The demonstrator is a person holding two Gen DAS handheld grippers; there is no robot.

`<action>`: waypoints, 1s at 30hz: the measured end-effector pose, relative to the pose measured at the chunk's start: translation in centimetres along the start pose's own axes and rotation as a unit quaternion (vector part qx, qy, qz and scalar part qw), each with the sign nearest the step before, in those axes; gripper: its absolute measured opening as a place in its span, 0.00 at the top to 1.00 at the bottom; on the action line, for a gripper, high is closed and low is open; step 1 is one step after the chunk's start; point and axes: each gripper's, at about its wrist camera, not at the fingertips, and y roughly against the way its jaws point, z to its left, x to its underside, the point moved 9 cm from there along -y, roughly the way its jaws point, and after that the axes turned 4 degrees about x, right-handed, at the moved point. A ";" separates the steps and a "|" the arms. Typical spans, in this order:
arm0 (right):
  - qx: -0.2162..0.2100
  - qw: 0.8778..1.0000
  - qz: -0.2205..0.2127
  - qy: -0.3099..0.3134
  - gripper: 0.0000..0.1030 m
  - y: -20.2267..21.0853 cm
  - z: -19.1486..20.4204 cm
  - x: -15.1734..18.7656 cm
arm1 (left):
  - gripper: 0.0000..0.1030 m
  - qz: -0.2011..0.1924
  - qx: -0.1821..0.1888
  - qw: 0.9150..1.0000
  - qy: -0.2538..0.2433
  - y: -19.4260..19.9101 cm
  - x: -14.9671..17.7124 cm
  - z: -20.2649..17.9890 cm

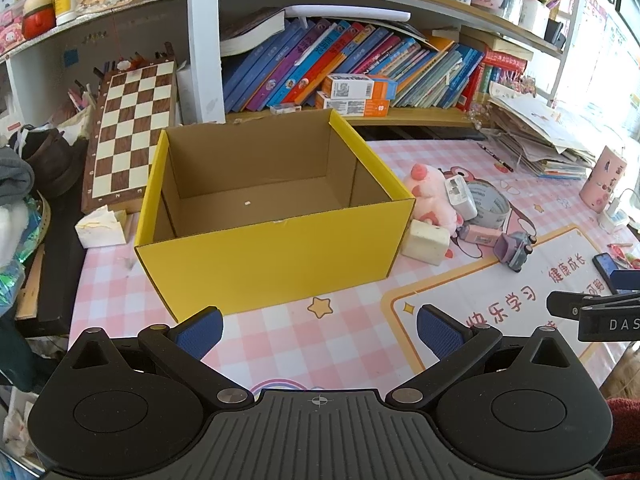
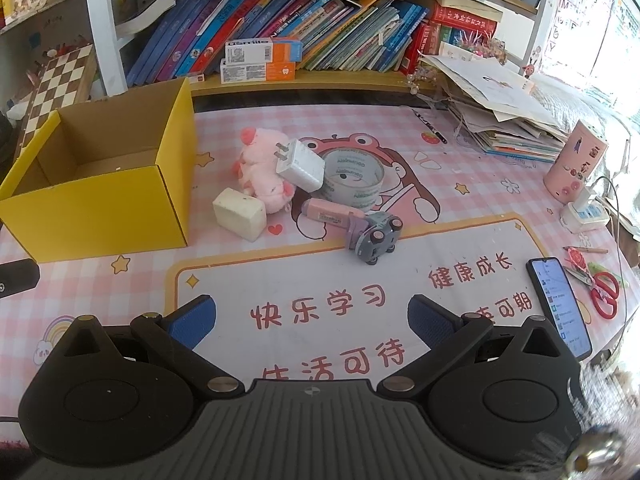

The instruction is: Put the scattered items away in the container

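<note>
An open yellow cardboard box (image 1: 276,252) (image 2: 100,216) stands empty on the pink checked mat. To its right lie a pink plush pig (image 2: 260,172) (image 1: 430,190), a white charger plug (image 2: 300,166) (image 1: 460,196), a tape roll (image 2: 354,180) (image 1: 490,206), a white sponge block (image 2: 240,214) (image 1: 426,242), a pink case (image 2: 332,214) (image 1: 480,235) and a purple toy car (image 2: 374,236) (image 1: 514,246). My left gripper (image 1: 318,330) is open and empty, in front of the box. My right gripper (image 2: 310,320) is open and empty, in front of the items.
A phone (image 2: 560,304), red scissors (image 2: 602,292), a pink cup (image 2: 576,160) and a power strip (image 2: 584,214) are at the right. A paper stack (image 2: 500,120) and a bookshelf (image 2: 300,32) stand behind. A chessboard (image 1: 128,136) leans left of the box.
</note>
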 end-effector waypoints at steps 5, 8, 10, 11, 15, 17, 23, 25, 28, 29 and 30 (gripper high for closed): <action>0.001 1.000 0.002 0.001 0.00 0.0 0.0 0.0 | 0.00 0.000 0.001 1.000 0.003 -0.1 0.0 0.2; -0.001 1.000 0.004 -0.001 0.00 -0.1 0.1 -0.1 | 0.00 0.000 0.000 1.000 0.004 -0.1 0.1 0.2; -0.003 1.000 0.001 0.002 0.00 -0.1 0.2 -0.5 | 0.00 -0.004 0.002 1.000 0.006 0.1 0.0 0.4; -0.004 1.000 -0.002 0.006 0.00 -0.1 0.3 -0.7 | 0.00 -0.006 0.001 1.000 0.010 0.1 -0.1 0.5; -0.012 0.999 -0.010 0.029 0.00 -0.2 1.1 -1.2 | 0.00 -0.012 -0.005 1.000 0.024 0.3 -0.2 0.8; -0.017 0.999 -0.007 0.034 0.00 -0.4 1.3 -1.2 | 0.00 -0.010 -0.007 1.000 0.026 0.3 -0.2 0.9; -0.027 0.999 -0.002 0.029 0.00 -0.8 1.1 -1.1 | 0.00 0.001 -0.008 1.000 0.021 0.1 0.2 0.3; -0.031 0.999 -0.002 0.031 0.00 -1.0 1.1 -1.2 | 0.00 0.000 -0.009 1.000 0.018 0.1 0.2 0.0; -0.040 0.999 -0.005 0.036 0.00 -1.2 1.1 -1.3 | 0.00 -0.004 -0.012 1.000 0.019 0.2 0.0 -0.3; -0.042 0.998 -0.008 0.038 0.00 -1.2 1.1 -1.4 | 0.00 -0.007 -0.013 1.000 0.021 0.2 -0.1 -0.4; -0.045 0.998 -0.010 0.041 0.00 -1.2 1.1 -1.6 | 0.00 -0.010 -0.015 1.000 0.023 0.2 -0.2 -0.5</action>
